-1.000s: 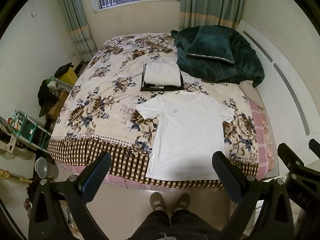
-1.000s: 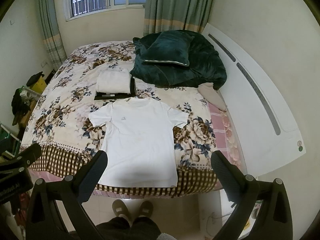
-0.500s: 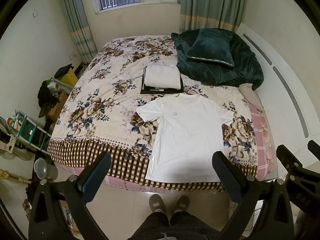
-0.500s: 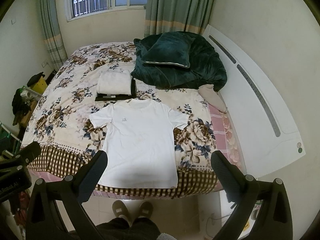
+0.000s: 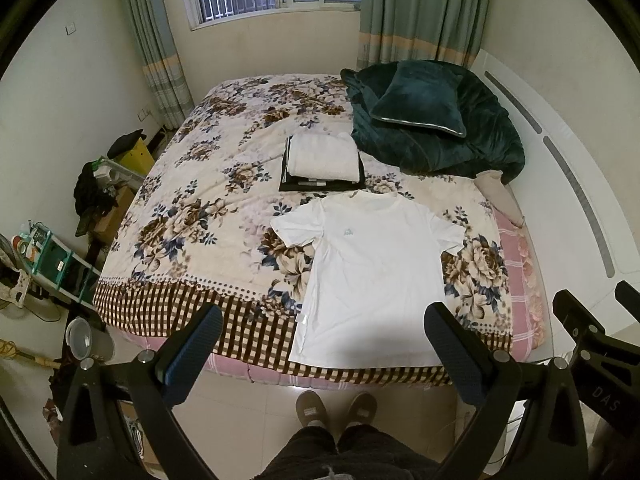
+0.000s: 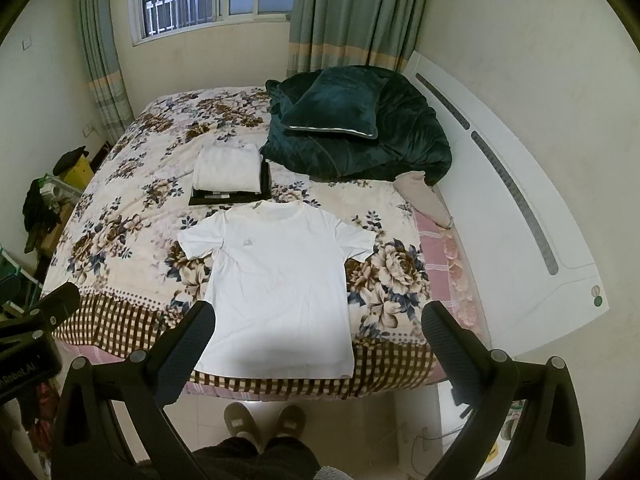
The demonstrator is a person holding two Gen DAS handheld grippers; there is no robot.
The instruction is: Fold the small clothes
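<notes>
A white T-shirt (image 5: 372, 272) lies spread flat, front up, on the near part of the floral bed cover; it also shows in the right wrist view (image 6: 280, 280). Behind it sits a stack of folded clothes (image 5: 322, 162), white on top of black, also in the right wrist view (image 6: 228, 176). My left gripper (image 5: 324, 344) is open and empty, held high above the bed's foot. My right gripper (image 6: 320, 340) is open and empty at the same height, with the shirt's hem between its fingers in view.
A dark green blanket and pillow (image 5: 432, 120) are heaped at the back right of the bed (image 5: 192, 240). A white headboard panel (image 6: 500, 208) runs along the right. Shelves and clutter (image 5: 52, 256) stand on the left floor. My slippered feet (image 5: 336, 408) are at the bed's foot.
Both grippers have drawn back and risen slightly, so the bed and shirt sit a little lower and farther in view. Nothing on the bed has moved.
</notes>
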